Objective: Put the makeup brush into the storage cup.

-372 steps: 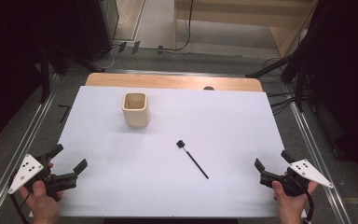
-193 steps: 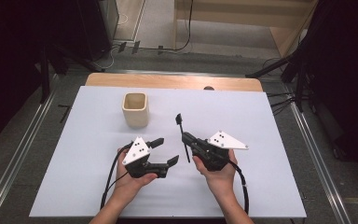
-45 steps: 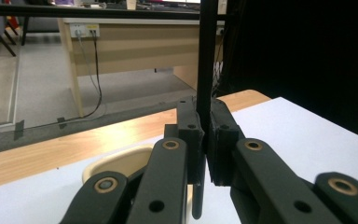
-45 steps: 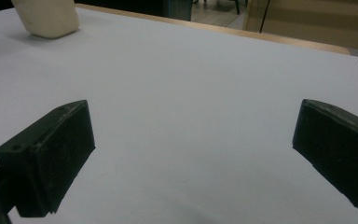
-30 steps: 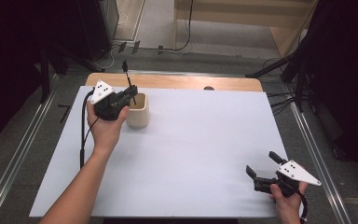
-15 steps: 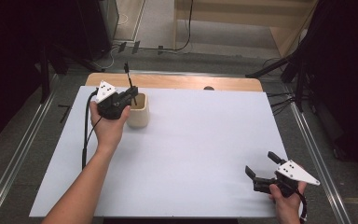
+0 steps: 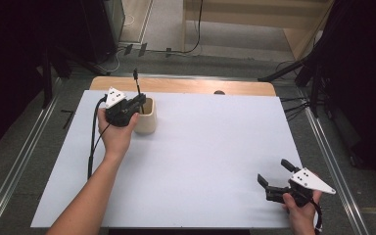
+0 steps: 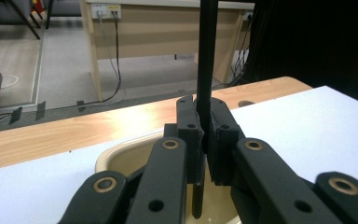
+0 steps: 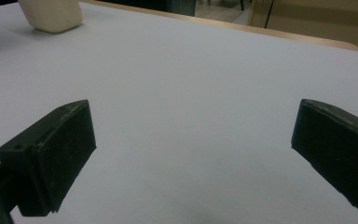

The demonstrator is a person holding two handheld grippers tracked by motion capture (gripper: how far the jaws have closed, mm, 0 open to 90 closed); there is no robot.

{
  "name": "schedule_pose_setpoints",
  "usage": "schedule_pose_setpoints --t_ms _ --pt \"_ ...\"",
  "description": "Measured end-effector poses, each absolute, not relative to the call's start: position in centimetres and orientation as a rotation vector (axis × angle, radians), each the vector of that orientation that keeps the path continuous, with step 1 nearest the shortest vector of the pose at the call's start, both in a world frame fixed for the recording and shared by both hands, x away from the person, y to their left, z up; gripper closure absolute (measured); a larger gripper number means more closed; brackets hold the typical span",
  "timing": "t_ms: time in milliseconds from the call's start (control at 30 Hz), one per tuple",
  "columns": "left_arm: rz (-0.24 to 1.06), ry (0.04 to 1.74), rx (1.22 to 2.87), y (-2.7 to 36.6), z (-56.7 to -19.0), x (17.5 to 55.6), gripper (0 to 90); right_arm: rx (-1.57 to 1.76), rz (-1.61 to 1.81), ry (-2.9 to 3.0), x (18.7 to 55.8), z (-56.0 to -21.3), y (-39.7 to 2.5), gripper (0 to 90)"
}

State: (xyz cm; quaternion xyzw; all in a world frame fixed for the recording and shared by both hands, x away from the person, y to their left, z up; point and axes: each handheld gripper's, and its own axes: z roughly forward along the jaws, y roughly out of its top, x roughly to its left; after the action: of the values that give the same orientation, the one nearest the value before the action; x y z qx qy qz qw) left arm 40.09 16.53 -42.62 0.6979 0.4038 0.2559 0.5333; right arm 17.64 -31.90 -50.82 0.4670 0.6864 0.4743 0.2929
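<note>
Left gripper [image 7: 139,100], upper left of the high view, had its jaws clamped on the black rod [image 8: 206,74], held upright with the lower end already inside the cream cup [image 7: 146,117]. Judged nearly done: only release and withdraw left. Right gripper [image 7: 274,177] sat idle at lower right over the white table [image 7: 215,147], jaws wide apart and empty. Cup bottom was cut off in the left gripper view, so couldn't tell whether the rod tip touched down.

Black stick [image 8: 207,70], cream cup [image 7: 146,116], seemingly plain white table [image 7: 215,147].
</note>
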Motion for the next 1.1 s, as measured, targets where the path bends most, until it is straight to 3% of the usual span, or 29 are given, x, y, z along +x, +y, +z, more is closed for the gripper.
schedule_pose_setpoints --t_ms 433,800,1033,1100 --pt "0.597 1.024 1.696 17.0 -44.1 40.7 85.8 1.245 1.261 1.834 17.7 -50.9 -31.9 0.0" --pt "0.5 1.068 1.704 17.6 -44.1 40.8 84.8 1.247 1.26 1.835 17.7 -51.0 -31.9 0.0" --pt "0.498 1.057 1.698 18.2 -43.4 40.2 64.0 1.254 1.264 1.833 17.8 -51.0 -31.9 0.0" --pt "0.492 1.052 1.688 18.5 -43.1 40.0 54.6 1.254 1.263 1.832 17.8 -51.0 -31.9 0.0"
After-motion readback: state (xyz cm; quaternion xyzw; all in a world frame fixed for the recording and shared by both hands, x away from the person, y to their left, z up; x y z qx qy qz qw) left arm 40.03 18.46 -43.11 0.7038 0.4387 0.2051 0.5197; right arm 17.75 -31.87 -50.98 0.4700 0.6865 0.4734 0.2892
